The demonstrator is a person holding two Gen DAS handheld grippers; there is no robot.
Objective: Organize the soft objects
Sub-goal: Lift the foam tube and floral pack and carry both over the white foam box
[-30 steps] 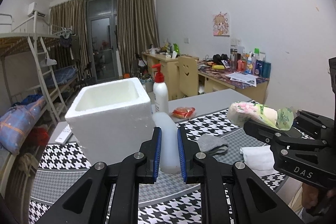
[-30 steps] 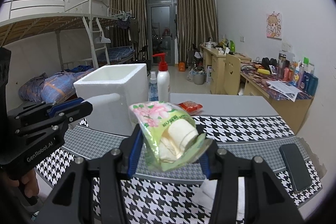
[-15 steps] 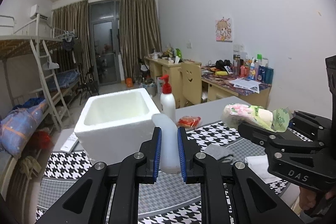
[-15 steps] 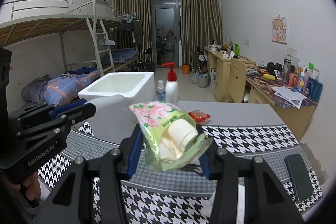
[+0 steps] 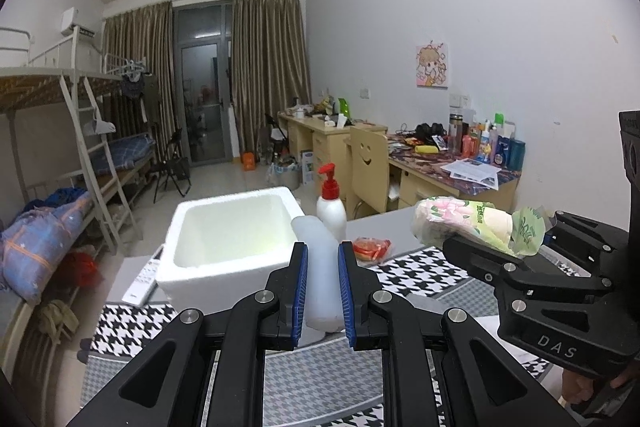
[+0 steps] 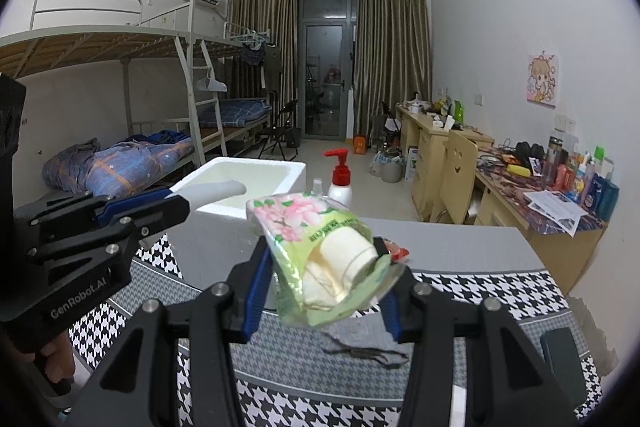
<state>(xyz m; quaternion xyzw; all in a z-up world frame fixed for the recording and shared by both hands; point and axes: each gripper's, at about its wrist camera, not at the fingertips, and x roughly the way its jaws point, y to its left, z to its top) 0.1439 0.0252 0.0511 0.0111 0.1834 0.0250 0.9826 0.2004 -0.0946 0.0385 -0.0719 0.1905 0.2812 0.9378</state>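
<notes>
My left gripper [image 5: 322, 259] is shut on a soft translucent white bottle [image 5: 319, 275], held upright between its blue pads just in front of the white foam box [image 5: 230, 231]. In the right wrist view the left gripper [image 6: 160, 205] points the bottle [image 6: 218, 190] at the foam box [image 6: 276, 173] rim. My right gripper [image 6: 324, 271] is shut on a green floral packet of tissue rolls [image 6: 320, 247], lifted above the table. From the left wrist view that packet [image 5: 460, 223] hangs to the right of the box, in the right gripper [image 5: 496, 247].
A red-topped pump bottle [image 5: 331, 205] and a red snack packet [image 5: 370, 249] sit behind the box on the houndstooth table mat [image 5: 416, 279]. A grey cloth [image 6: 360, 345] and a dark phone [image 6: 560, 355] lie on the mat. A remote control [image 5: 144, 279] lies left of the box.
Both grippers have risen and moved forward towards the foam box, each keeping its grip. More of the box's inside now shows.
</notes>
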